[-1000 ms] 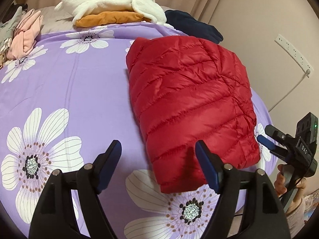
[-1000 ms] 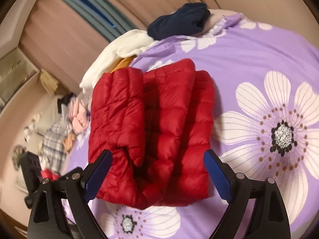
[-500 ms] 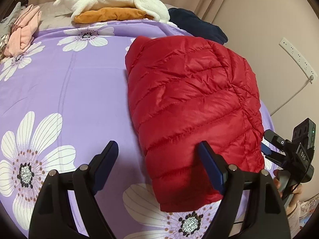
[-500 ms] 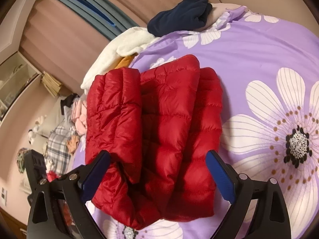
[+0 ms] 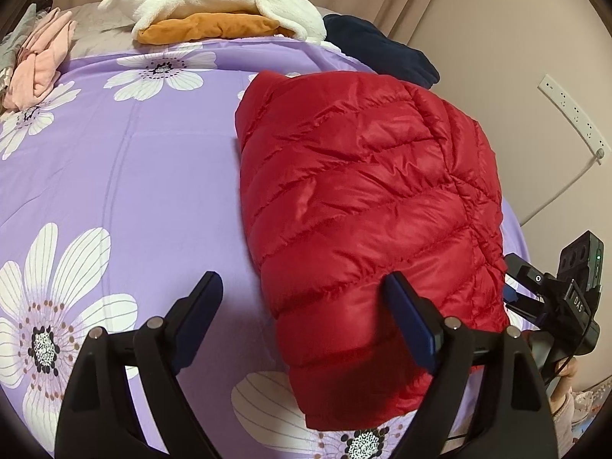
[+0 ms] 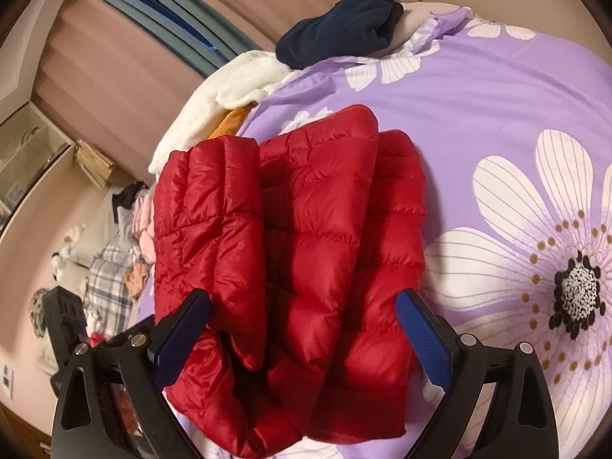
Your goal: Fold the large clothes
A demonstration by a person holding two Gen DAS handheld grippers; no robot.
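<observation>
A red quilted down jacket (image 5: 367, 206) lies folded on the purple flowered bedspread (image 5: 114, 176). My left gripper (image 5: 306, 306) is open and empty, close to the jacket's near left edge, its right finger over the fabric. In the right wrist view the jacket (image 6: 298, 260) shows stacked folded layers. My right gripper (image 6: 302, 329) is open, its fingers spread either side of the jacket's near end. The right gripper also shows in the left wrist view (image 5: 535, 290) beside the jacket's right edge.
A white fleece on an orange garment (image 5: 214, 4) and a navy garment (image 5: 382, 53) lie at the bed's far end. Pink clothes (image 5: 38, 61) lie far left. A wall (image 5: 516, 38) with a power strip stands to the right. The bed edge is near.
Both grippers have moved closer to the red jacket, which now fills more of each view. Both stay open. The jacket has not moved.
</observation>
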